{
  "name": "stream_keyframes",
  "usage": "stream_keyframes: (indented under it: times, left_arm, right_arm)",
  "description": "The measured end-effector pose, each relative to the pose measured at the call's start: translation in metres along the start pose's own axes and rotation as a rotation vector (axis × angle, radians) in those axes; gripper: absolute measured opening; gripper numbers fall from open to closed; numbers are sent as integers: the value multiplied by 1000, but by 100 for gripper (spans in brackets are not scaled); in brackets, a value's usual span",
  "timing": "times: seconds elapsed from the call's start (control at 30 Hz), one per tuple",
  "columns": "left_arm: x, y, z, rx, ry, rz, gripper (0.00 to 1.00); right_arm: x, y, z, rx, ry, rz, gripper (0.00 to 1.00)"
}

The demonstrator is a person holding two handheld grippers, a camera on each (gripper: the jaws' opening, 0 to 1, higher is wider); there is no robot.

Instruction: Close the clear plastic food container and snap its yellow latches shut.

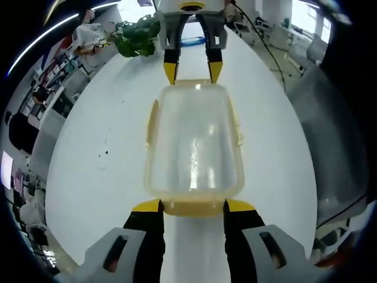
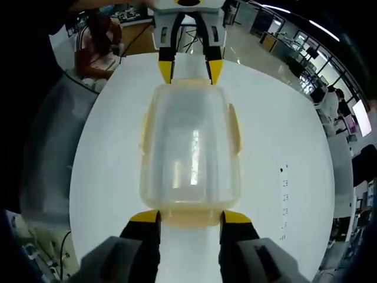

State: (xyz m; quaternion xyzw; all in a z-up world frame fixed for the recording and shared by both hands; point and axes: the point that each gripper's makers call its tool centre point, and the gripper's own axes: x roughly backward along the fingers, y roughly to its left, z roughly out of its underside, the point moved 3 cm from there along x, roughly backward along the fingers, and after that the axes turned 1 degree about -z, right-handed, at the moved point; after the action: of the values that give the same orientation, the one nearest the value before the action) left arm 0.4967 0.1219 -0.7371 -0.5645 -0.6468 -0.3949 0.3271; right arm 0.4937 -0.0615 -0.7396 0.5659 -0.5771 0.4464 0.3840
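Clear plastic container (image 1: 194, 147) sits at frame centre on the white table (image 1: 88, 153), lid on. Left gripper (image 1: 193, 206) and right gripper (image 2: 189, 217) stand wide at its end latches; press both evenly.

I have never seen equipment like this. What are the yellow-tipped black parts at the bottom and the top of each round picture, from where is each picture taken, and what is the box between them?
A person holds two hand tools, each a gripper with two jaws and a fisheye camera looking along them. In the left gripper view, the left gripper rises from the bottom, and the one at the top is the right gripper facing it. The right gripper view is the opposite side: right gripper below, left gripper above. Between them, on a white table, lies a clear plastic container with its lid on and yellow latches along its sides. Each gripper's open jaws flank one short end; nothing is lifted. Whether the latches are snapped, I cannot tell.
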Motion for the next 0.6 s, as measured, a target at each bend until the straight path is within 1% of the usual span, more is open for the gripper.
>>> stream_keyframes:
  times: [0.13, 0.33, 0.43, 0.6]
  left_arm:
    - [-7, 1, -1, 6, -1, 9, 36]
    - [-17, 0, 0, 2, -1, 25, 36]
    - [-19, -1, 1, -3, 7, 23, 36]
    - [-27, -2, 8, 12, 4, 20, 36]
  right_arm:
    - [-2, -1, 5, -3, 6, 2, 36]
    - [-17, 2, 13, -23, 12, -14, 36]
    - [-18, 3, 13, -19, 13, -11, 36]
    - [-26, 1, 13, -2, 22, -10, 36]
